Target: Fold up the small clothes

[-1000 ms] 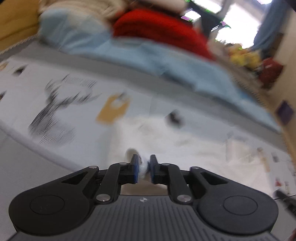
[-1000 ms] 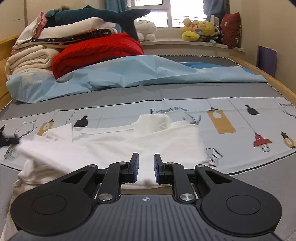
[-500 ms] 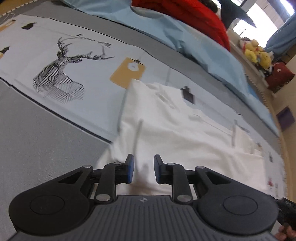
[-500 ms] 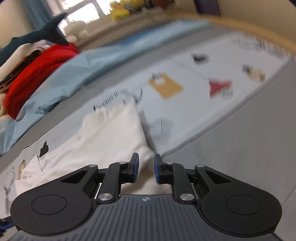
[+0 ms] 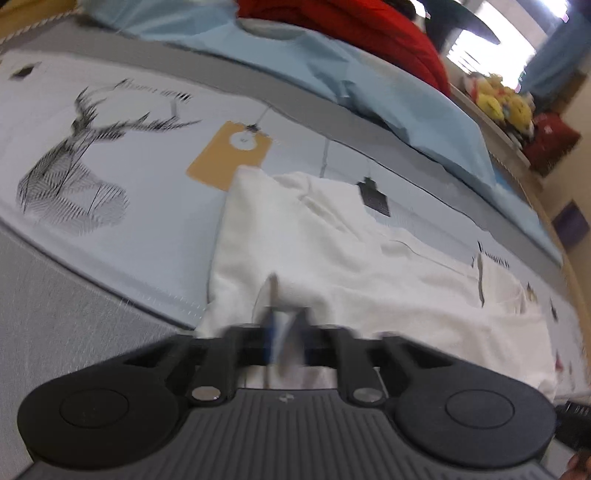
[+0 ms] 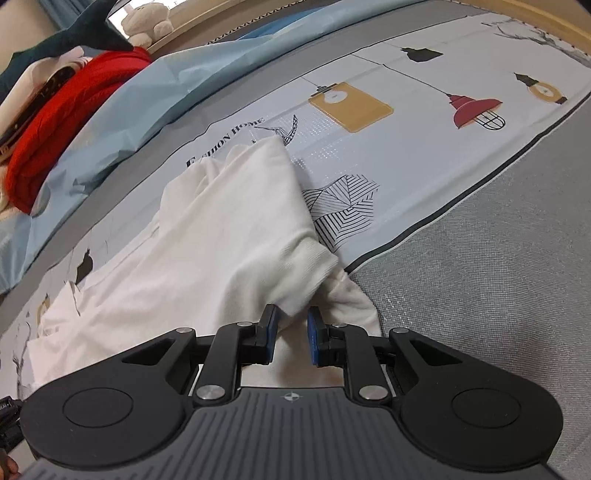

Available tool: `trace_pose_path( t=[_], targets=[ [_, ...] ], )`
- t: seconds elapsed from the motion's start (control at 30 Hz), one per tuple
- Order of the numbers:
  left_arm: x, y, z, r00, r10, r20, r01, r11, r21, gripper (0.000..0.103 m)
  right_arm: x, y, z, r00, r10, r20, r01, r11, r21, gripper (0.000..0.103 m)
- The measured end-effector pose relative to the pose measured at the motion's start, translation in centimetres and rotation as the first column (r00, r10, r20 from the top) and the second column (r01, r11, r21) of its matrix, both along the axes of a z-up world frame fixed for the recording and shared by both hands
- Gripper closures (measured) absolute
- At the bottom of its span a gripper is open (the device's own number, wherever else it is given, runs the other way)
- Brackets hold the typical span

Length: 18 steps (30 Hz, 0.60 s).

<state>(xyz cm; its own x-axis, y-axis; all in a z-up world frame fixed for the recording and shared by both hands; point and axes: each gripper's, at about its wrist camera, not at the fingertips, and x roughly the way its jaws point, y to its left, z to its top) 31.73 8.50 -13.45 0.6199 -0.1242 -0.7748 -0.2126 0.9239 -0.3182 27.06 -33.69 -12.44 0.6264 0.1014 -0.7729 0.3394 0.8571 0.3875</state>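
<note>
My right claw (image 6: 291, 334): jaws parted by a narrow gap, with a corner fold of the white garment (image 6: 221, 236) lying between the blue pads (image 6: 269, 332); I can't tell whether the pads press the cloth.
My left claw (image 5: 284, 339): smeared by motion blur; a wisp of white cloth shows between the fingers, but I cannot tell whether the jaws are parted or closed on it.
Garment: the white garment (image 5: 332, 258) lies spread and rumpled across the printed sheet (image 5: 147, 166), its near edge just under both claws, one end over the sheet's grey border.
Printed sheet: pale, with a deer drawing (image 5: 74, 166), a mustard tag (image 5: 231, 153) touching the garment's far corner, a red lamp (image 6: 476, 109) and a striped geometric figure (image 6: 343, 210) just beside the cloth.
Around: a light blue sheet (image 6: 177, 85) lies crumpled beyond the garment, a red blanket (image 6: 59, 122) behind it, a dark shark plush (image 6: 74, 33) on top of the pile, yellow plush toys (image 5: 502, 103) by the window.
In the way: my own claw bodies cover the garment's nearest edge in both views.
Hard to make out: the far room in the left view is blurred; a dark object (image 5: 572, 428) at its right edge is cut off.
</note>
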Motion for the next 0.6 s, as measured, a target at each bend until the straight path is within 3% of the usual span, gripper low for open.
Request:
trace_pose_path(
  t=[0.1,0.2,0.3,0.37,0.43,0.5,0.6],
  targets=[
    [0.1,0.4,2.4,0.997,0.014,0.076,-0.019,0.998,0.067,0.103,-0.1,0.5,0.4,1.000,-0.006,0.003,0.006,1.000,-0.011,0.085],
    [0.2,1.8,3.8,0.991,0.057,0.118,-0.061,0.998,0.031,0.103,-0.3,1.0,0.9,1.000,-0.006,0.014,0.006,1.000,-0.020,0.085],
    [0.5,2.3,3.1,0.994,0.100,0.040,-0.104,0.987,0.122,0.100,-0.7,1.5,1.5,1.000,-0.020,-0.003,0.020,0.997,-0.070,0.085],
    [0.3,2.8,3.4,0.991,0.126,0.045,-0.130,0.986,0.105,0.098,-1.6,2.3,2.5,0.998,-0.058,-0.018,0.054,0.983,-0.177,0.085],
    [0.1,2.3,4.3,0.992,0.083,0.091,-0.090,0.993,0.077,0.093,-2.2,3.4,4.0,0.998,-0.045,0.036,0.052,0.966,-0.255,0.085],
    [0.1,0.8,4.7,0.992,0.010,0.126,-0.025,0.992,0.121,0.089,-2.4,4.5,5.4,0.993,0.007,0.117,0.030,0.951,-0.308,0.085],
    [0.3,-0.6,3.0,0.996,-0.055,0.068,0.045,0.990,0.137,0.089,-1.8,5.5,5.5,0.980,0.085,0.182,-0.017,0.937,-0.349,0.084]
  ],
)
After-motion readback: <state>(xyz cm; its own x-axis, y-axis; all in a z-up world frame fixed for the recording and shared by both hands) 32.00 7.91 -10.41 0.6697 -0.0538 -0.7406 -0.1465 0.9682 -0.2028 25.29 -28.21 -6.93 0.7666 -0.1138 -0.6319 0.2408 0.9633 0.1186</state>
